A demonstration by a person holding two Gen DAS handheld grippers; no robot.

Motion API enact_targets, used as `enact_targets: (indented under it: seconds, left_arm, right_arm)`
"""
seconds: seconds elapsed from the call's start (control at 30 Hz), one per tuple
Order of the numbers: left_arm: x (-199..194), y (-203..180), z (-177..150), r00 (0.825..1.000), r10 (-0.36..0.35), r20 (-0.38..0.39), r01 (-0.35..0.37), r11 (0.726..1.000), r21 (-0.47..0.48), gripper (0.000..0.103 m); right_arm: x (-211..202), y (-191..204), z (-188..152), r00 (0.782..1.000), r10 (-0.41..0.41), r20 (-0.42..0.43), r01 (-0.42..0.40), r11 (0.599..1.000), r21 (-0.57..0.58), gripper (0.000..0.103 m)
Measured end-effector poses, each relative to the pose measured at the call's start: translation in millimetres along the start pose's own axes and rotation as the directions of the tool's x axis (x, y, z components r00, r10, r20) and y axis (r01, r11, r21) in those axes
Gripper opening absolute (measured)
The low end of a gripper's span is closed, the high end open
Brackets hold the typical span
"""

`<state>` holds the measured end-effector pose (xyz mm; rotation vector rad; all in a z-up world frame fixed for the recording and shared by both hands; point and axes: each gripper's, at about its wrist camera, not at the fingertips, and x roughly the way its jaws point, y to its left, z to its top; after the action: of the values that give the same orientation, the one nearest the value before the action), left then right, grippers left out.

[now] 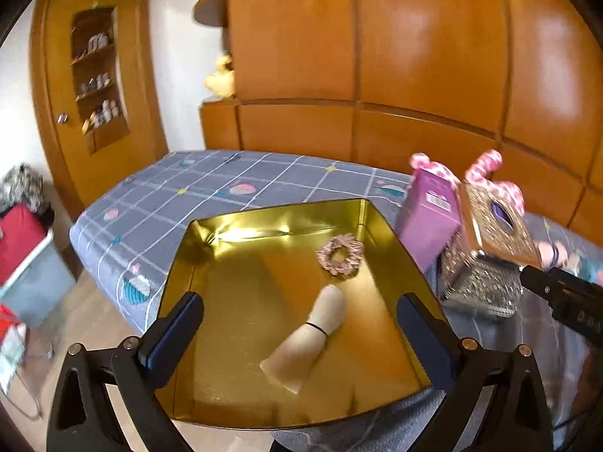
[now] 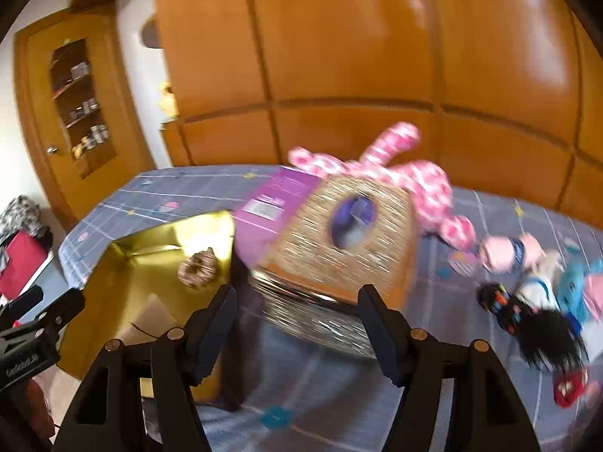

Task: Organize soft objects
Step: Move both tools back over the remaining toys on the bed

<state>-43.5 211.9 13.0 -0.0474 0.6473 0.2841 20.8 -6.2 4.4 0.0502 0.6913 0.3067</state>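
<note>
A grey checked bed (image 1: 211, 184) spans mid-frame. At its near edge a gold tin (image 1: 241, 339) holds a pink scrunchie (image 1: 340, 254) by its right wall and a cream brush (image 1: 307, 342) at centre. The left gripper (image 1: 301, 335) stands wide across the tin, its pads apparently clear of the walls. The right gripper (image 2: 297, 324) is opening, nothing between its jaws, before a glittery box (image 2: 339, 241). Soft toys (image 2: 527, 275) lie at right.

Pink scrunchie (image 1: 340, 254) flat in gold tin (image 1: 233, 293), near far right corner. Beige roll (image 1: 307, 339) banded with black elastic, lying slantwise mid-tin. Pink-white plush (image 2: 422, 184) sprawled on bed behind glitter box. Blurred heap at right, probably small dolls (image 2: 527, 275), on bedsheet.
</note>
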Motion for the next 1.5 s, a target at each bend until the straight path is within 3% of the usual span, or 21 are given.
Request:
enact_targets:
  seconds: [0.23,0.3,0.4,0.77,1.0,1.1,1.27,1.4,1.43,1.5]
  left_arm:
    - [-10.8,-31.6,-10.6,0.996,-0.085,0.002,0.085,0.992,0.098,0.103]
    - [-12.9,-40.2,-14.5,0.994,-0.112,-0.007,0.112,0.987,0.119,0.103]
    - [-14.7,-52.5,-18.0,0.991,-0.135,-0.012,0.136,0.979,0.149,0.103]
    - [-25.4,-93.7,-20.6,0.974,-0.224,-0.022,0.223,0.941,0.255,0.103]
    - [-35.1,-132.9,-17.0,0.921,-0.388,-0.043,0.382,0.872,0.305,0.103]
    - [-39.2,-154.4,-17.9,0.895,-0.441,-0.061,0.432,0.826,0.362,0.103]
    - [-32.7,-183.6,-21.8,0.863,-0.488,-0.129,0.497,0.776,0.39,0.103]
    - [-21.4,-202.3,-21.5,0.838,-0.509,-0.196,0.544,0.755,0.367,0.103]
    - [-15.8,-208.5,-20.6,0.827,-0.516,-0.224,0.562,0.746,0.356,0.103]
    - [-10.4,-219.4,-20.7,0.82,-0.512,-0.257,0.573,0.742,0.349,0.103]
  right_arm:
    - [1.7,-46.0,-15.6,0.997,0.032,-0.075,-0.023,0.993,0.113,0.069]
    - [1.9,-56.4,-16.2,0.996,0.045,-0.078,-0.033,0.988,0.149,0.084]
    - [0.0,-70.4,-15.1,0.996,0.043,-0.076,-0.027,0.981,0.19,0.085]
    - [-27.8,-143.5,5.7,0.992,-0.12,-0.046,0.128,0.961,0.244,0.086]
    - [-57.4,-216.9,27.4,0.964,-0.265,-0.024,0.26,0.919,0.297,0.086]
    - [-66.8,-252.2,29.4,0.945,-0.327,-0.021,0.315,0.887,0.337,0.086]
    - [-68.8,-307.3,15.7,0.915,-0.4,-0.055,0.383,0.817,0.432,0.086]
    - [-66.1,-328.8,-2.3,0.917,-0.387,-0.095,0.381,0.783,0.491,0.086]
    - [-68.0,-331.4,-2.4,0.924,-0.372,-0.081,0.36,0.781,0.51,0.086]
    - [-69.6,-331.3,-1.6,0.926,-0.371,-0.065,0.35,0.784,0.513,0.086]
